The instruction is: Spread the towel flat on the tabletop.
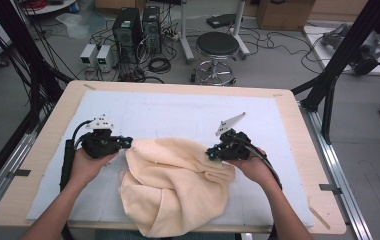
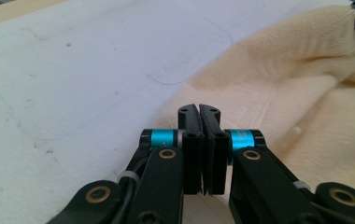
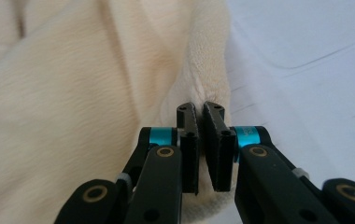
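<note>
A cream towel (image 1: pixel 173 180) lies rumpled on the white mat (image 1: pixel 178 107), its lower part hanging over the near edge. My left gripper (image 1: pixel 128 143) is shut on the towel's upper left corner, and my right gripper (image 1: pixel 209 153) is shut on its upper right edge. Both held corners are raised a little above the mat. In the left gripper view the jaws (image 2: pixel 199 109) stand pressed together against the towel (image 2: pixel 283 93). In the right gripper view the gripper (image 3: pixel 200 108) pinches a fold of the towel (image 3: pixel 73 93) between nearly touching pads.
The mat covers a wooden table (image 1: pixel 53 120) with bare mat behind and to both sides of the towel. Beyond the far edge stand a black stool (image 1: pixel 218 47), computer towers (image 1: pixel 128 27) and loose cables on the floor. Black frame posts rise at both sides.
</note>
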